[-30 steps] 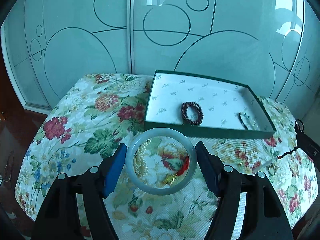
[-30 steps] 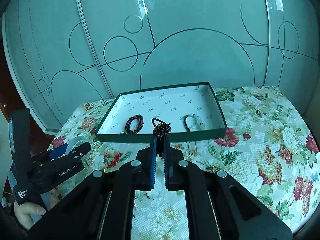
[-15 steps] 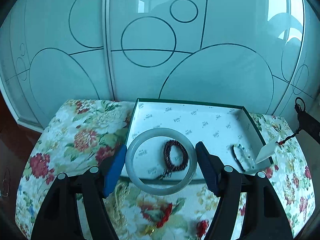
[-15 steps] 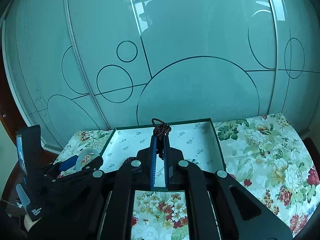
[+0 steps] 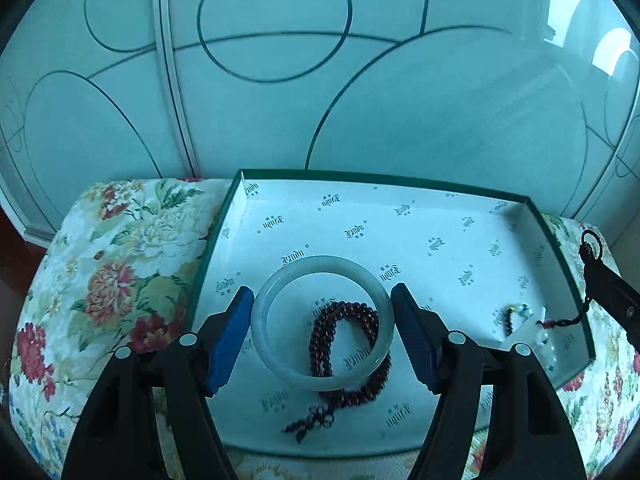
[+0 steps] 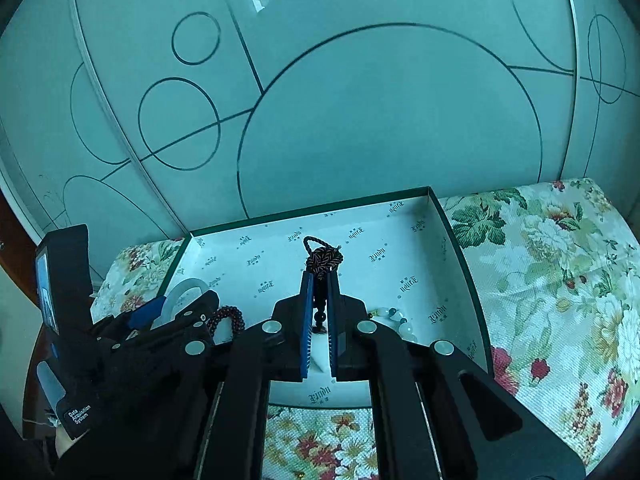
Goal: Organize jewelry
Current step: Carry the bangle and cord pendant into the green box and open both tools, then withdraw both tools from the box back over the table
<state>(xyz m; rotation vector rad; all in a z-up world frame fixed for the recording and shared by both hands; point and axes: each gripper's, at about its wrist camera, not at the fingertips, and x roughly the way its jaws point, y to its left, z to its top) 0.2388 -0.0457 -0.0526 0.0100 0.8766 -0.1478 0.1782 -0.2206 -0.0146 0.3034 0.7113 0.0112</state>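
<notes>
My left gripper [image 5: 322,320] is shut on a pale jade bangle [image 5: 280,300] and holds it over the green box [image 5: 360,178] with its white printed lining. A dark red bead bracelet [image 5: 340,316] lies in the box under the bangle. A small bracelet of light and dark beads [image 5: 516,314] lies at the box's right. My right gripper [image 6: 319,288] is shut on a dark braided cord pendant [image 6: 324,258] over the box [image 6: 460,240]; a white piece hangs below it. The left gripper with the bangle [image 6: 182,292] shows at the left in the right wrist view.
The box sits on a floral tablecloth [image 5: 120,260] that spreads wide to the box's right [image 6: 560,280]. Frosted glass sliding doors with circle patterns [image 5: 320,80] stand close behind the table. The right gripper's finger and hanging cord [image 5: 600,280] show at the right edge in the left wrist view.
Both grippers have moved forward from above the tablecloth to over the box, each still holding its piece. The bangle now hangs above the red bead bracelet.
</notes>
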